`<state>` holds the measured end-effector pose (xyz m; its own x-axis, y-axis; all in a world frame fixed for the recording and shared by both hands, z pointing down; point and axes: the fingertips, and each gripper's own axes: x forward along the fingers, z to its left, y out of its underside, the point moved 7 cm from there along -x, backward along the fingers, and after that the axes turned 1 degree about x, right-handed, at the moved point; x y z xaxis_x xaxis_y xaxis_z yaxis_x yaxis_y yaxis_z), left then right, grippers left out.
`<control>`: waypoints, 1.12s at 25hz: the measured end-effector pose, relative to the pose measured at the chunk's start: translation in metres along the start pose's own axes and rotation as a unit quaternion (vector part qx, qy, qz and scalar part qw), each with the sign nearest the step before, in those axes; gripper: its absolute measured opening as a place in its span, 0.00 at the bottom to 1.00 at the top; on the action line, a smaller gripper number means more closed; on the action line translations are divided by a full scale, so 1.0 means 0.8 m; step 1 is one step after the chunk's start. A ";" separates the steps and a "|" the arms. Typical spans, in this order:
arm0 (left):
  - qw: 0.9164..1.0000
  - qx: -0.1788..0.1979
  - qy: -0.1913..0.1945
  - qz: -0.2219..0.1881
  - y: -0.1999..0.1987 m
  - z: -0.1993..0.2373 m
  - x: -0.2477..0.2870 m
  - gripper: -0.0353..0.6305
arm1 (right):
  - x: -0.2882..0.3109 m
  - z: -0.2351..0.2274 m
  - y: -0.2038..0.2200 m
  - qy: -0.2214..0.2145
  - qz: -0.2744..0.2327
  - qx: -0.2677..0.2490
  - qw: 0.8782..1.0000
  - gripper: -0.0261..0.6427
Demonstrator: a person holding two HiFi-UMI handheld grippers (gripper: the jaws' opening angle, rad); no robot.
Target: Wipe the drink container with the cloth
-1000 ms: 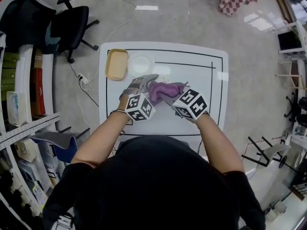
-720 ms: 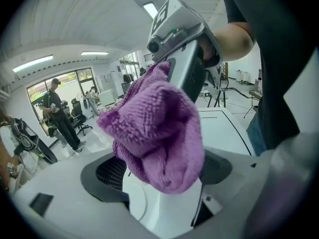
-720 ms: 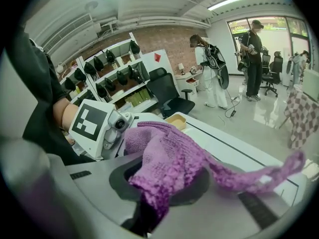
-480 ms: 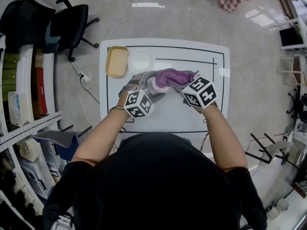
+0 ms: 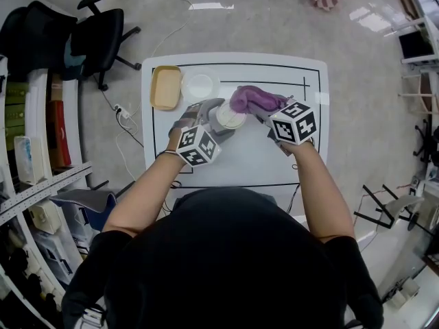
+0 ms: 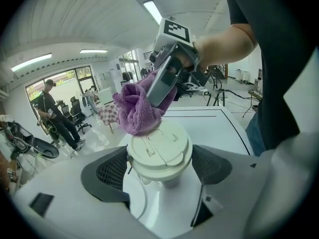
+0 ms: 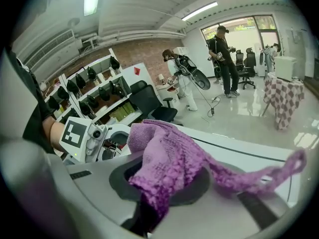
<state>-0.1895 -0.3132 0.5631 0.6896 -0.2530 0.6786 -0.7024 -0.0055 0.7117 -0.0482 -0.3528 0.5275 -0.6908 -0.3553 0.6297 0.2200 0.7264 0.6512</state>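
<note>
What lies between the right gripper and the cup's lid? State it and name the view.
The purple cloth, clamped in the right gripper, bunches between it and the lidded cup, seemingly touching the lid's far edge. The left gripper view shows this.

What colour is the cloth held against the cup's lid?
Purple; the cloth shows best in the right gripper view.

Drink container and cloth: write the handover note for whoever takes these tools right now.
Left tool: shut on the drink container, gripping just under its lid, over the white table.
Right tool: shut on the purple cloth, one tail hanging loose.
Done: both things are held, and the bunched cloth touches the lid's far edge.
Left: likely rub across the lid, then down the sides. How much is already wiped cannot be told.
</note>
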 end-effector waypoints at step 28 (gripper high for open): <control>0.992 -0.103 0.060 -0.044 -0.049 0.025 -0.031 0.10 | -0.056 0.136 0.122 0.020 -0.091 -0.112 0.989 0.16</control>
<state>-0.1825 -0.3259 0.5145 0.7711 -0.1430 0.6204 -0.5966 0.1778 0.7826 -0.0709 -0.2020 0.5170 -0.7056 -0.4954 0.5066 0.2442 0.5012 0.8302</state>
